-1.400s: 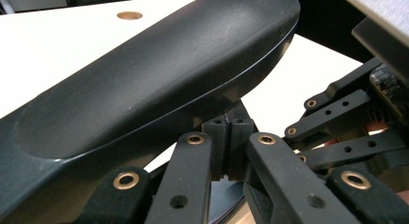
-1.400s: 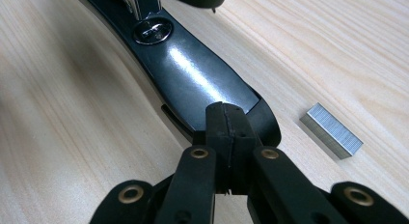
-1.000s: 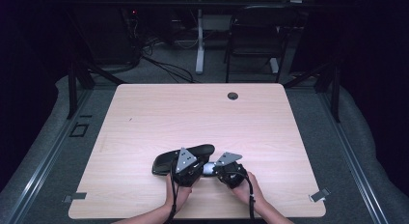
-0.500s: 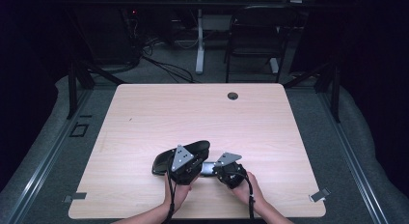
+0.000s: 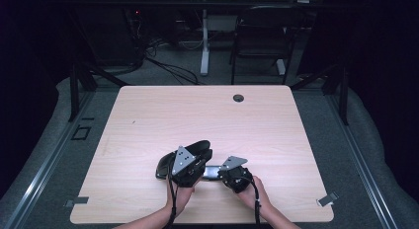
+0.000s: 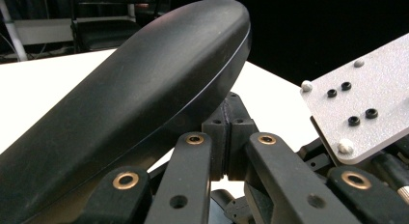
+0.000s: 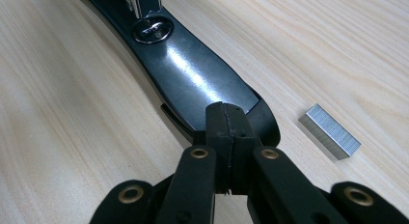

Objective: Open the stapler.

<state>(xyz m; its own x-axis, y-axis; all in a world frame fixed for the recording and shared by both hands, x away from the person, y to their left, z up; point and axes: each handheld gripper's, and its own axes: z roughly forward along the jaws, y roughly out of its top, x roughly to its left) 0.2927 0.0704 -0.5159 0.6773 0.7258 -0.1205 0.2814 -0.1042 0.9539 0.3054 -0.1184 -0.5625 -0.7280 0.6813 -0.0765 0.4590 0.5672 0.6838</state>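
I see the pale wood-grain counter (image 5: 148,120) with a black stapler (image 5: 170,164) lying near its front edge, swung open: the rounded black plastic top cover (image 6: 144,93) is lifted up and back on the left, and the glossy black base arm (image 7: 193,84) lies flat, running to the right. The left gripper (image 5: 187,171) sits under the raised cover, its jaws clenched with nothing between them. The right gripper (image 5: 236,175) rests its tips against the end of the base arm, jaws likewise pressed together and empty, apparently pinning the base down.

I judge the stapler moderately heavy, stiff metal under smooth plastic, slippery on its curved cover and sprung at the hinge, so it may snap shut. The flat base end and the cover's long edges seem the safest places to take hold.

A small silver strip of staples (image 7: 329,131) lies on the counter just beside the base end; it looks light, brittle and prone to breaking apart, best pinched by its long sides.

Against the earlier frames, the cover stands a little higher and the left gripper has crept inward; the right has not shifted.
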